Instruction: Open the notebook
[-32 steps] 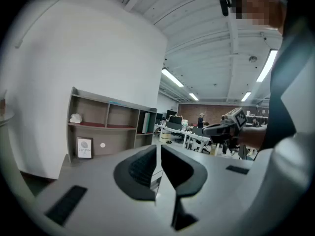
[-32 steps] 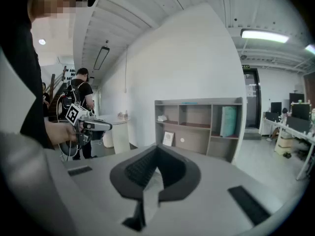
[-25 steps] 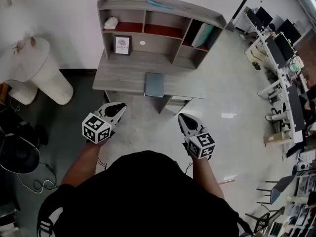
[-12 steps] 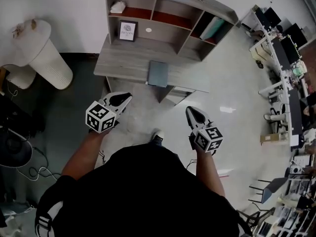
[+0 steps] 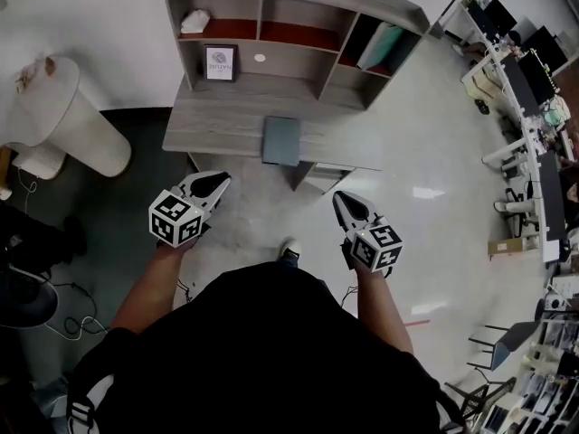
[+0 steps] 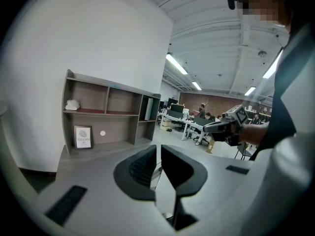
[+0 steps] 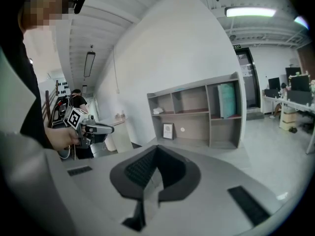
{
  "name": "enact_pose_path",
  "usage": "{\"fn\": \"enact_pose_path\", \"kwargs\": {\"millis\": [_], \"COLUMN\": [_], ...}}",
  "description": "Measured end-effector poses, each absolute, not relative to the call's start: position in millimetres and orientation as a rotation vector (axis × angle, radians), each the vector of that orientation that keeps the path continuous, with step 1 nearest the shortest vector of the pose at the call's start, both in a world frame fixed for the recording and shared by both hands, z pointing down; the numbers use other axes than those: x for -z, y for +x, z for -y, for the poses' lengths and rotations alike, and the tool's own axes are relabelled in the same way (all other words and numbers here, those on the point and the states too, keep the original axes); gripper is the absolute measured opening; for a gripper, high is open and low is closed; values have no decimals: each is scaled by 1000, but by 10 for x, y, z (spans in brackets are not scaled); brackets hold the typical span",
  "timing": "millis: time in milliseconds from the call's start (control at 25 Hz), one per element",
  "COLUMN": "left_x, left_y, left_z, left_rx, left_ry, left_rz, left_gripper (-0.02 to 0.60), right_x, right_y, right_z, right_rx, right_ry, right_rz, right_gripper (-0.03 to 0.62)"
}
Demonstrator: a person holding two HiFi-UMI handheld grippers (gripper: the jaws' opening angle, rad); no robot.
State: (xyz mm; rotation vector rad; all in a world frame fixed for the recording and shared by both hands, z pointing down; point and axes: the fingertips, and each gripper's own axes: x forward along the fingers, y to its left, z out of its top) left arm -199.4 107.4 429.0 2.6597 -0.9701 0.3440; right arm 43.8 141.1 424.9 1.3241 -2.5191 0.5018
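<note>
A closed grey-blue notebook [image 5: 281, 141] lies flat at the front edge of a grey wooden desk [image 5: 217, 129] that carries a shelf unit [image 5: 289, 25]. Both grippers hang over the floor in front of the desk, well short of the notebook. My left gripper [image 5: 215, 184] is down and to the left of it, jaws together and empty [image 6: 158, 148]. My right gripper [image 5: 345, 202] is down and to the right, also shut with nothing held [image 7: 156, 149]. Neither gripper view shows the notebook.
A framed picture [image 5: 220, 62] and a teal folder [image 5: 380, 48] sit in the shelf unit. A white round pedestal [image 5: 68, 116] stands left of the desk. Office desks with monitors [image 5: 529, 89] fill the right side. Cables [image 5: 54, 319] lie on the floor at left.
The head view has shifted a little and a shoe now shows between the arms. Both grippers keep the same pose in front of the desk, shut and empty.
</note>
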Motion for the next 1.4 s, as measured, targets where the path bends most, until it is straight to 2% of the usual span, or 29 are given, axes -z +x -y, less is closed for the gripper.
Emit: {"fn": "enact_pose_path", "kwargs": {"millis": [520, 1000, 1400], "left_x": [-4248, -4381, -4550], "left_y": [-1204, -1000, -1011], "left_z": [-262, 71, 363], "left_rx": [-450, -477, -486], "left_ry": [2636, 2507, 2519], "left_rz": [1029, 1170, 1117], "left_gripper": [32, 32, 32], "right_x": [-4436, -4630, -4825], "right_y": [1096, 1106, 1158], "right_z": [-348, 345, 451], "right_rx": [-555, -583, -647], "right_ry": [1190, 961, 1035], "right_rz": [2574, 2642, 2566], "right_gripper": [2, 2, 2]}}
